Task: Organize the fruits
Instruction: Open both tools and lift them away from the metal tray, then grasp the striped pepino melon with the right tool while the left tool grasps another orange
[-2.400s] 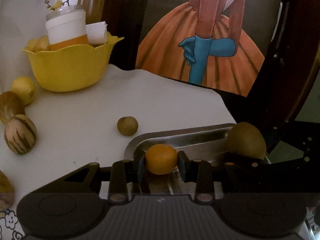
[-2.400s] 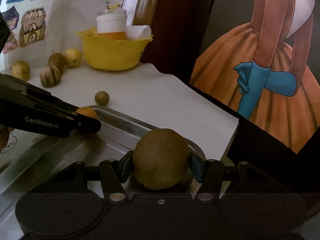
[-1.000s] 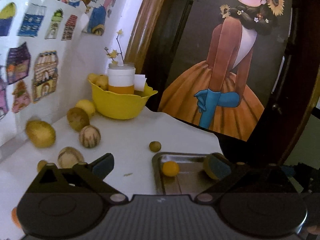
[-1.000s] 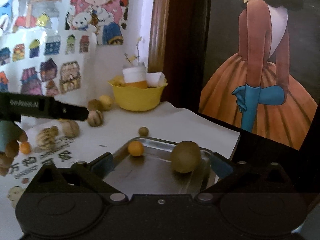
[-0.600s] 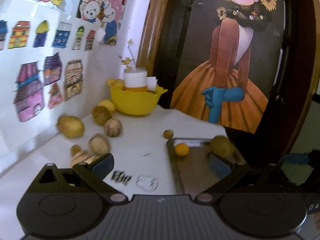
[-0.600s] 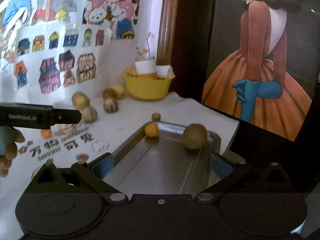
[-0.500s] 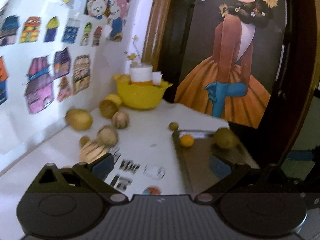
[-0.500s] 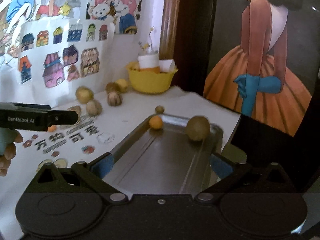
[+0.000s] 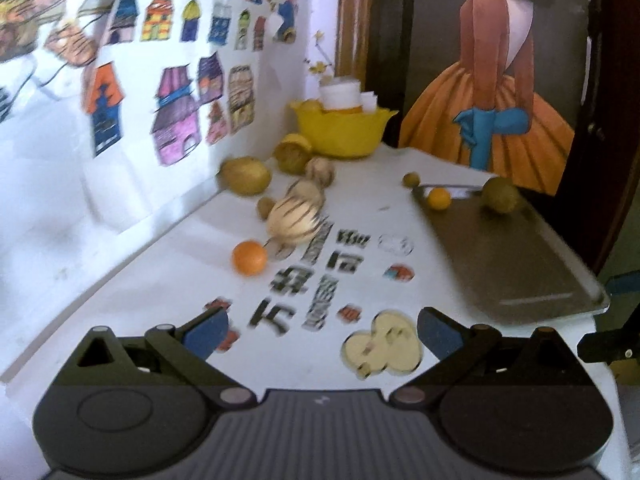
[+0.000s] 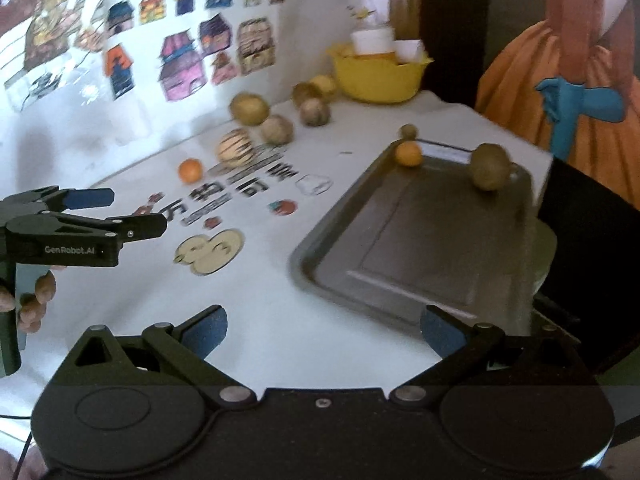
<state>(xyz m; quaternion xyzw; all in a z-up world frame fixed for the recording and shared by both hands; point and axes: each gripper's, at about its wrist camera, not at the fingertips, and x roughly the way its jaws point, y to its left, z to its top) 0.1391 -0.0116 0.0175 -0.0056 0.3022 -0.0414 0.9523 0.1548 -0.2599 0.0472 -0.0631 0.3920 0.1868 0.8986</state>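
Steel tray [image 10: 404, 248] ahead-right of both tongs holds 2 fruits; left tongs [image 9: 322, 330] & right tongs [image 10: 324, 330] wide open, empty. Next: loose orange [image 9: 249, 258] ahead-left w/ left tongs, centre before closing, squeeze gently

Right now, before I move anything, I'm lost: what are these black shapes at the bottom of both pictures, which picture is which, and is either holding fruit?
Those black shapes are handheld two-finger grippers, each carrying its own camera. One picture looks along the left gripper, the other along the right gripper; the right view also catches the left gripper from the side. Both are open and hold nothing. On the white table a grey metal tray holds a small orange fruit and a brown-green round fruit. Off the tray lie another orange fruit, a striped pale melon, several more fruits and a yellow bowl.
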